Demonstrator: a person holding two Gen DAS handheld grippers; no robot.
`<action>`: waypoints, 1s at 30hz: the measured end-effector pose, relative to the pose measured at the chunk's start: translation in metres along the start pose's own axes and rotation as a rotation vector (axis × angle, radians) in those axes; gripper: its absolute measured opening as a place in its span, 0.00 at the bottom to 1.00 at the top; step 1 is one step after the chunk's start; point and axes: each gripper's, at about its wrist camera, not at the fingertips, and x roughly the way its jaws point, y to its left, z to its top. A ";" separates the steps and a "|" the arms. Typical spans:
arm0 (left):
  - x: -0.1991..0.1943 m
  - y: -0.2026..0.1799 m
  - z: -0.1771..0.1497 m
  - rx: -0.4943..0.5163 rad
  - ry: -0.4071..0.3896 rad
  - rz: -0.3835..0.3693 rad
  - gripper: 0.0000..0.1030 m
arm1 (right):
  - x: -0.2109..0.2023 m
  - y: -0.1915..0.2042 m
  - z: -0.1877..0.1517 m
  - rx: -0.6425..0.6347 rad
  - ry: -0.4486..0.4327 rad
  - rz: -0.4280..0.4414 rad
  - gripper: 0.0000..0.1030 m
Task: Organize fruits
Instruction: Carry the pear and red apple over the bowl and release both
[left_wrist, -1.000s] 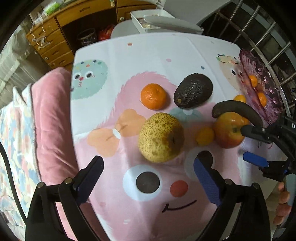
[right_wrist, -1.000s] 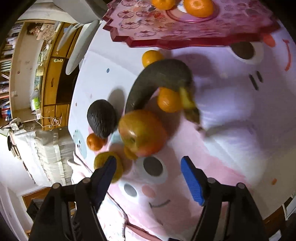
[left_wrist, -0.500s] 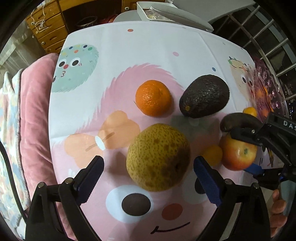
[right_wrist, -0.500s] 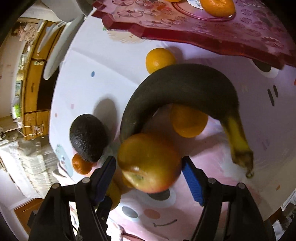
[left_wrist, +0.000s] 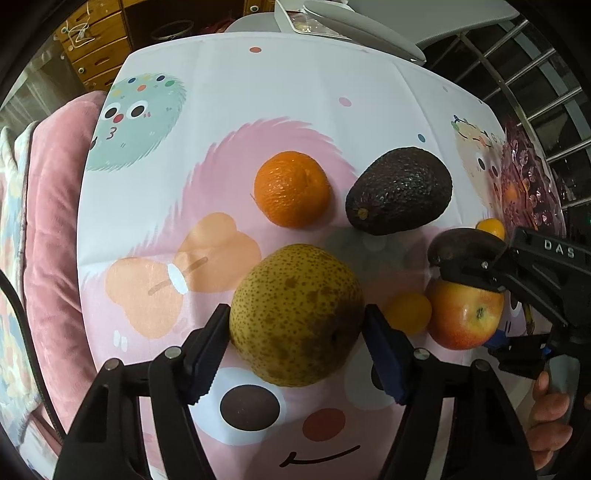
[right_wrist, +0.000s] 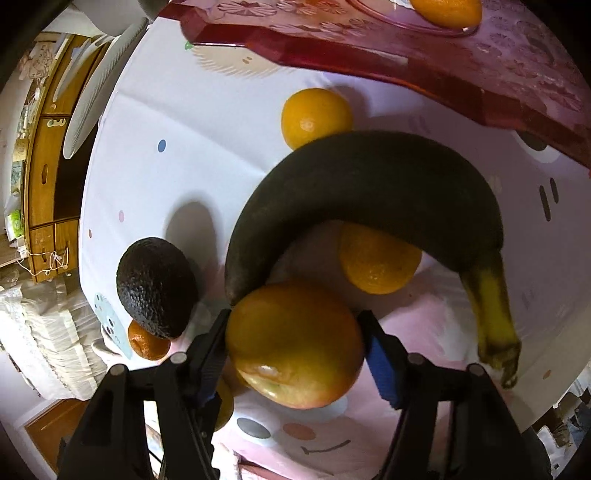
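Only the right wrist view shows the whole banana (right_wrist: 369, 181). The left claw (left_wrist: 297, 325) pinches the pear (left_wrist: 295, 314); the right claw (right_wrist: 295, 345) pinches the apple (right_wrist: 295, 345), which half hides a small orange (right_wrist: 378, 264).

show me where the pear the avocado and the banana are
pear (left_wrist: 295, 314), left wrist view, middle of its speckled skin.
avocado (left_wrist: 400, 195), left wrist view, middle of its dark skin.
banana (right_wrist: 373, 184), right wrist view, middle of its dark curve.

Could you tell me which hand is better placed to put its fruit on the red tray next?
Right: its tongs flank the apple, close by the tray.
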 end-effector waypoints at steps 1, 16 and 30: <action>0.000 0.000 -0.001 -0.005 0.004 0.004 0.68 | 0.000 -0.001 -0.001 -0.001 0.003 0.001 0.65; -0.069 0.008 -0.033 -0.008 -0.080 -0.003 0.67 | -0.036 -0.016 -0.057 -0.065 -0.011 0.098 0.65; -0.145 -0.043 -0.082 0.094 -0.194 -0.102 0.67 | -0.115 -0.046 -0.088 -0.215 -0.102 0.243 0.65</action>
